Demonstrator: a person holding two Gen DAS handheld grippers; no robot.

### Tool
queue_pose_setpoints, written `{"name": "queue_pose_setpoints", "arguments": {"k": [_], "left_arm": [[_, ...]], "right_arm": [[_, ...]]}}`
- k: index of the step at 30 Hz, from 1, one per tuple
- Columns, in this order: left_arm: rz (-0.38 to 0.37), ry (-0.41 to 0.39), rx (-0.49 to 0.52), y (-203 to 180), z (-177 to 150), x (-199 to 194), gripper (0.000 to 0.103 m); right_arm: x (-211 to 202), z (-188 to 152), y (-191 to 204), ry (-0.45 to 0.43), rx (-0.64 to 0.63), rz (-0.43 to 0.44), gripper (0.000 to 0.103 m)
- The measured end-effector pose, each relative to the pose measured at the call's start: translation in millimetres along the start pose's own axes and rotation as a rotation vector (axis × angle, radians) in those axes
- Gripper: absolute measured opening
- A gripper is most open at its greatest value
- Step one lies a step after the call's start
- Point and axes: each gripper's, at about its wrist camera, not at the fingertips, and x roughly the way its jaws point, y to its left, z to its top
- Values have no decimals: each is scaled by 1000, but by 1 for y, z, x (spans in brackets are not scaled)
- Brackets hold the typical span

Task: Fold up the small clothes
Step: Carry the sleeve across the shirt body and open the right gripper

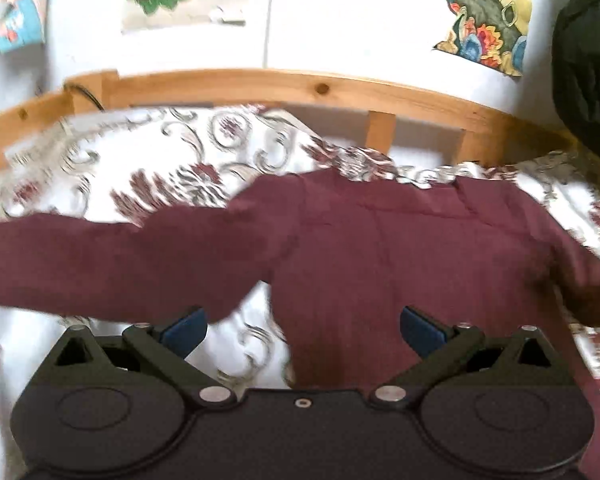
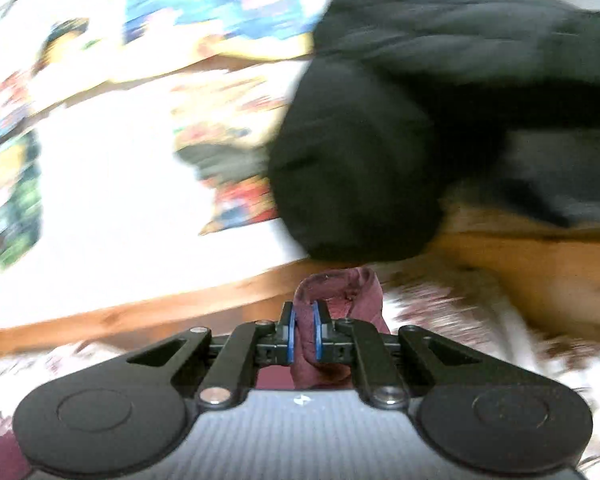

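A maroon long-sleeved shirt (image 1: 380, 248) lies spread on the flowered bedspread (image 1: 140, 168), one sleeve (image 1: 100, 264) stretched out to the left. My left gripper (image 1: 302, 330) hovers open over the shirt's lower body, blue pads wide apart and nothing between them. In the right wrist view, my right gripper (image 2: 303, 332) is shut on a bunched piece of the maroon shirt (image 2: 332, 292), lifted off the bed and pointing about level at the wall. That view is blurred with motion.
A wooden bed frame (image 1: 260, 84) runs along the far side of the bed, with a white wall and colourful posters (image 1: 488, 20) behind it. A black garment (image 2: 400, 128) hangs at the right, close in front of my right gripper.
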Motion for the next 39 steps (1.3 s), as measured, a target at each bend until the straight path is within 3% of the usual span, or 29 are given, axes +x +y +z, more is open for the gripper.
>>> {"name": "queue_pose_setpoints", "arguments": {"k": [7,12,17,19,20,21,23,27,30,33,36,39], "left_arm": [[64,-12,-93,22,8,6,102],[101,19,-166,38,6,13,102],[73,27,-168,39,5,17,102],[45,11,-158,37,4,15,102],[30,7,-155,35,3,15,102],[19,7,-153,34,3,15,102],[-6,11,-146,30,2,16,102],[-60,24,-128,21,-3,18,102],[-106,16,-104,11,-7,20,102],[-177,32,-74,-1,-12,28,102],[-248,87,21,-17,-20,42,102],[-268,133,104,-28,-30,55,101]], "right_arm": [[3,-54,92,130,-199,208,10],[-27,-92,124,209,-353,308,10],[-33,-123,139,357,-422,400,14],[-36,-126,135,422,-425,443,31],[-37,-128,134,460,-438,460,47],[-40,-130,130,490,-443,477,55],[-51,-125,115,538,-431,505,62],[-63,-114,82,624,-419,477,88],[-60,-105,54,669,-388,445,96],[-46,-100,27,654,-360,348,99],[-31,-100,-5,552,-310,244,99],[-9,-99,-32,512,-250,139,99]]}}
